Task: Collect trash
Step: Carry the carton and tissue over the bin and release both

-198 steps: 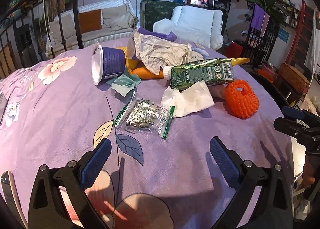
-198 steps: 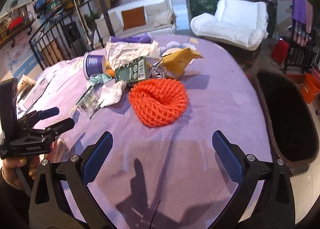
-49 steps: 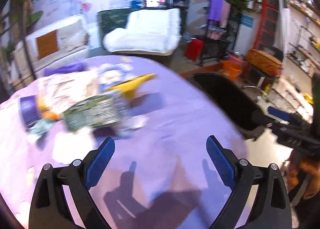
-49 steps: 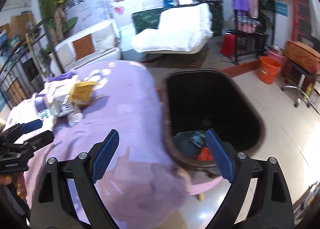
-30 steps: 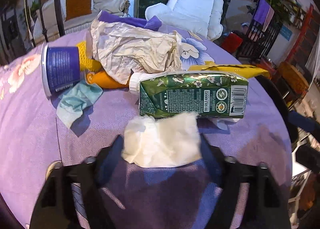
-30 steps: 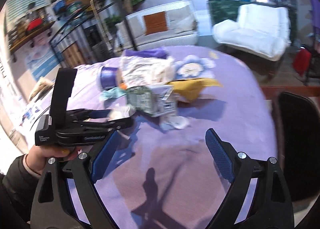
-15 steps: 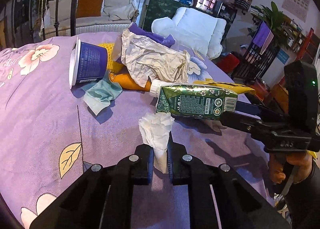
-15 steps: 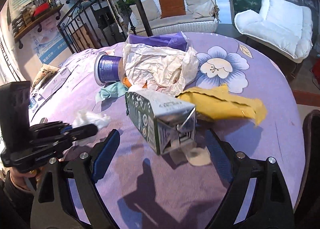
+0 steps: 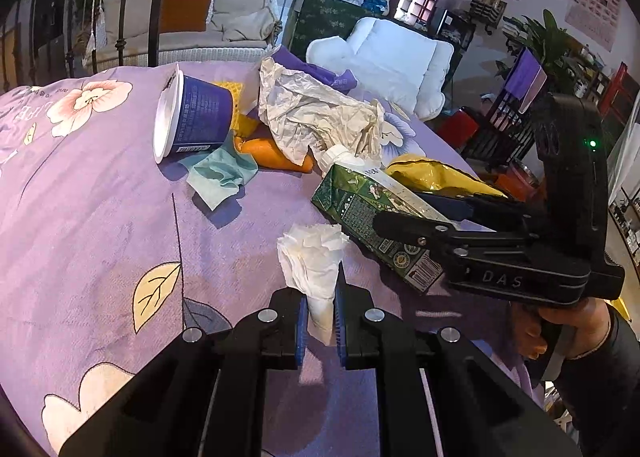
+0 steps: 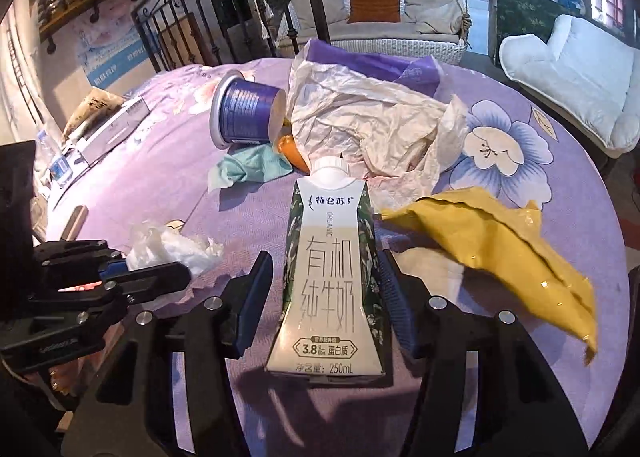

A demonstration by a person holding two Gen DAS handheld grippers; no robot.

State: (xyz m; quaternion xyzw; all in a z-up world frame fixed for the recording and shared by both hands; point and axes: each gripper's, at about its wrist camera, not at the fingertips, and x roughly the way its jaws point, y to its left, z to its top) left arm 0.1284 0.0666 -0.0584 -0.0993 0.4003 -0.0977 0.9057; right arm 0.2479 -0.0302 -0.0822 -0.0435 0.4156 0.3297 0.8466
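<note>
One milk carton (image 10: 332, 281) between closing right claw (image 10: 324, 307)

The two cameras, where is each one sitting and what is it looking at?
Left wrist: rides the left gripper, looking down its fingers at the white tissue it pinches; the right gripper and hand show.
Right wrist: rides the right gripper, looking at the milk carton between its closing jaws; the left gripper shows.
Shared: tissue, carton, blue cup, purple tablecloth.
</note>
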